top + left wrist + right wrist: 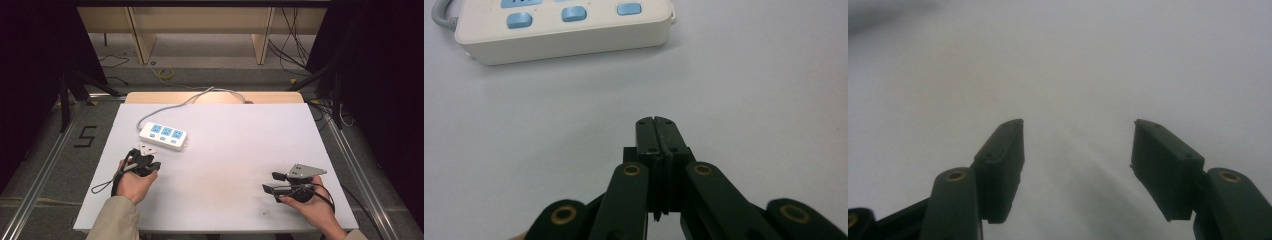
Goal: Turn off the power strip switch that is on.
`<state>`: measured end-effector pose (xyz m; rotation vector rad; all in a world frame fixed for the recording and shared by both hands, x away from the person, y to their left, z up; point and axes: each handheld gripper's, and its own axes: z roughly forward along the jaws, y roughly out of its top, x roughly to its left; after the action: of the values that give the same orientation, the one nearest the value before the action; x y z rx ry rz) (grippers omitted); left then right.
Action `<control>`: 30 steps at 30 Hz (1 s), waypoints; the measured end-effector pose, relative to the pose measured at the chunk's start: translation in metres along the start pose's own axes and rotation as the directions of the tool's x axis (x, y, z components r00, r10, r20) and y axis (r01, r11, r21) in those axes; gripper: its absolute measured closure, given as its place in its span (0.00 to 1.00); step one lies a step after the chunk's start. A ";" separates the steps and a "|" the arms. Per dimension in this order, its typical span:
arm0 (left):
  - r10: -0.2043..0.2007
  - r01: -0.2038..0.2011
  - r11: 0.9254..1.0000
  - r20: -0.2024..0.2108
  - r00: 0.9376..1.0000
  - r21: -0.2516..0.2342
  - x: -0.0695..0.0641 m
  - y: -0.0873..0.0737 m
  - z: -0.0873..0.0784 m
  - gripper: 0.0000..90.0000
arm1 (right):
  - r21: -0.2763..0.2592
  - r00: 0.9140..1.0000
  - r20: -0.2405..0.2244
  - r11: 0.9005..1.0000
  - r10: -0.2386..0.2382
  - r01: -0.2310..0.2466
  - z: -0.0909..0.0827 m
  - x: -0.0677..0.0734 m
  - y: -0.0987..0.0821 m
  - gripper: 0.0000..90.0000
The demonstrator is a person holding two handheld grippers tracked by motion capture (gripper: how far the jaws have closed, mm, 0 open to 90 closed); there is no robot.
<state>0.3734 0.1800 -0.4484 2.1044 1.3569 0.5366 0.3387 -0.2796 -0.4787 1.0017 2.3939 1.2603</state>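
Note:
A white power strip point(163, 136) with three blue socket faces and blue switches lies on the table's left half, its grey cable point(190, 101) running off the far edge. My left gripper point(144, 154) sits just in front of the strip and points at it. In the left gripper view its jaws point(657, 124) are pressed together with nothing between them, and the strip point(559, 32) lies a short way ahead. My right gripper point(268, 182) rests near the front right of the table, pointing left. It stands open point(1078, 127) over bare white surface.
The white table sheet point(235, 145) is bare between the two grippers. Metal rails point(45, 165) run along both sides of the table. Beyond the far edge are wooden furniture legs point(142, 35) and loose cables on the floor.

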 end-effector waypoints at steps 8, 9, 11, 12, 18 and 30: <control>0.009 -0.009 1.000 -0.006 1.000 0.000 -0.001 0.006 0.003 1.00 | -0.004 1.000 -0.001 1.000 -0.002 0.002 0.000 0.001 0.000 0.43; 0.011 -0.011 1.000 -0.006 1.000 -0.002 -0.001 0.006 0.004 1.00 | -0.005 1.000 -0.001 1.000 -0.003 0.003 0.000 0.000 0.000 0.43; 0.016 -0.016 1.000 -0.004 1.000 0.001 -0.001 0.007 0.004 1.00 | -0.005 1.000 0.000 1.000 -0.003 0.003 0.000 0.000 0.000 0.43; 0.018 -0.018 1.000 -0.004 1.000 0.001 -0.001 0.007 0.005 1.00 | -0.005 1.000 0.000 1.000 -0.003 0.003 0.000 0.000 0.000 0.43; 0.028 -0.028 1.000 -0.006 1.000 0.005 0.000 0.009 0.006 1.00 | -0.003 1.000 0.000 1.000 -0.003 0.003 0.000 0.000 0.000 0.43; 0.032 -0.032 0.999 -0.011 0.999 0.013 -0.001 0.013 0.012 1.00 | -0.002 1.000 0.002 1.000 -0.005 0.005 0.000 0.000 0.000 0.43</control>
<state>0.3895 0.1723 -0.4486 2.1395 1.3388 0.5548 0.3389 -0.2791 -0.4787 0.9950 2.3919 1.2596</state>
